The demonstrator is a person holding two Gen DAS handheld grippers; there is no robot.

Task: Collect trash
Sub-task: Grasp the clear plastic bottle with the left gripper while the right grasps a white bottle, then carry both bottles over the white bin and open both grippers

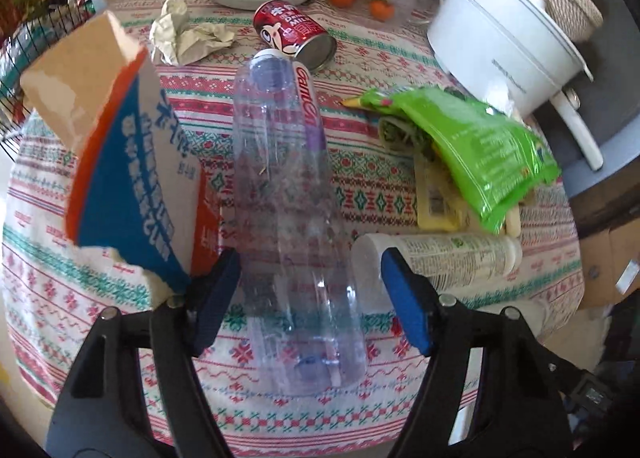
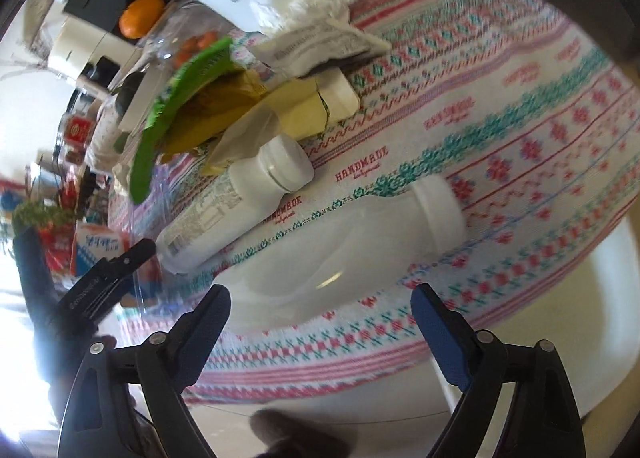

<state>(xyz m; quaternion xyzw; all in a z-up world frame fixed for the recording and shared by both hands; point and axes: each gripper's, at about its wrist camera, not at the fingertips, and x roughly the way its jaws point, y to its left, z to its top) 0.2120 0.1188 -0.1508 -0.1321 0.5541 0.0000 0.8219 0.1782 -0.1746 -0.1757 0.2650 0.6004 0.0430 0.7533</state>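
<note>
The left gripper point(image 1: 310, 298) was held low over the counter point(image 1: 400, 418), covered with a patterned red, green and white cloth, and pointed forward across it. A clear empty plastic bottle with a white cap point(image 1: 286, 218) lay lengthwise between its blue-padded fingers point(image 1: 406, 302), which were spread wide and not seen to touch it. A torn blue, orange and brown cardboard carton point(image 1: 120, 170) stood just left of the fingers; a white labelled plastic bottle point(image 1: 444, 258) lay just right, with a green snack wrapper point(image 1: 476, 146) beyond and a red drinks can point(image 1: 294, 32) on its side ahead.

The right gripper point(image 2: 320, 312) was tilted above the counter's edge, fingers wide apart and empty. A plain white plastic bottle point(image 2: 352, 242) lay ahead of them.
</note>
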